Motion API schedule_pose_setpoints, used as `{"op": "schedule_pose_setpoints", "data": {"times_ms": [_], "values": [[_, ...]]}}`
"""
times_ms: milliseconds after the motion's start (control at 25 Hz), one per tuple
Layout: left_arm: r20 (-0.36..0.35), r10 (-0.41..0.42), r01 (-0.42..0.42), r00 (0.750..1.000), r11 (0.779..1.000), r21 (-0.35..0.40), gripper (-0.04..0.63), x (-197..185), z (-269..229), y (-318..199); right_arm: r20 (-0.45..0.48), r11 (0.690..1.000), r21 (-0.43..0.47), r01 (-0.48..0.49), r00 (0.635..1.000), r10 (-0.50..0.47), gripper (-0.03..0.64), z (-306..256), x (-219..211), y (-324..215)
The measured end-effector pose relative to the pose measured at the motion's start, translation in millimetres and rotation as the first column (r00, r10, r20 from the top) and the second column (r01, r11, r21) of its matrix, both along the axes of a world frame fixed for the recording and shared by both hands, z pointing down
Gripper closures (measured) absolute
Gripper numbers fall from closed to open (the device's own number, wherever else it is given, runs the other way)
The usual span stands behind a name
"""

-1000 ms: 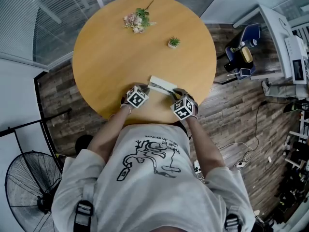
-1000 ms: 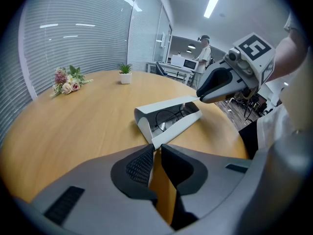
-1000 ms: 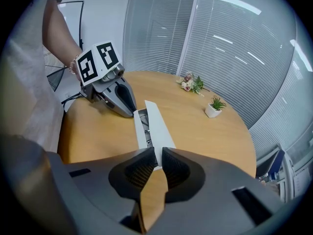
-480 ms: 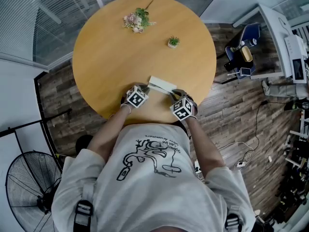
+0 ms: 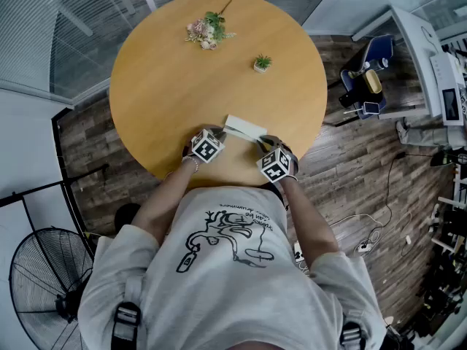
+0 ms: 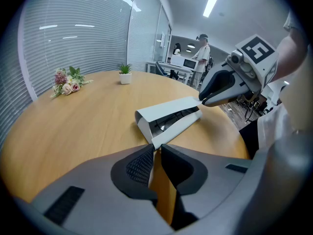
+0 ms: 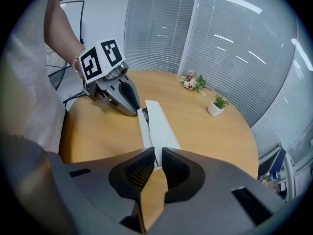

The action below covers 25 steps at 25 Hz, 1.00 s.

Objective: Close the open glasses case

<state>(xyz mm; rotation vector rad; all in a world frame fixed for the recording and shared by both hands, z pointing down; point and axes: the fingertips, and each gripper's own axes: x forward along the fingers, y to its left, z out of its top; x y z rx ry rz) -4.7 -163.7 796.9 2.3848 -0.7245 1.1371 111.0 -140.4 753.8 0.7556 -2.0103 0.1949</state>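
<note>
A pale grey glasses case (image 5: 244,128) lies near the front edge of the round wooden table (image 5: 168,79). In the left gripper view the case (image 6: 168,119) stands partly open as a wedge, its lid raised over a dark inside. My left gripper (image 6: 155,150) is shut on the case's near corner. My right gripper (image 7: 157,161) is shut on the end of the lid (image 7: 159,129). In the head view the left gripper (image 5: 221,133) is at the case's left end and the right gripper (image 5: 264,141) at its right end.
A small bunch of flowers (image 5: 206,31) and a little potted plant (image 5: 262,64) sit at the table's far side. A fan (image 5: 44,275) stands on the floor at the left, a chair (image 5: 368,79) and office gear at the right.
The dark gap under the lid has narrowed a little. The right gripper has shifted slightly left; the left gripper has hardly moved.
</note>
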Motion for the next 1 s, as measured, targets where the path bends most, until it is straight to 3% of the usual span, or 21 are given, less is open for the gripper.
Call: {"op": "schedule_pose_setpoints", "data": {"times_ms": [1000], "values": [[-0.002,0.001,-0.001,1.000,1.000,0.000,0.529,-1.9,3.2,1.0,-0.006,1.000,-0.012,0.004,1.000,-0.004,0.565,9.0,-4.8,6.9]]}}
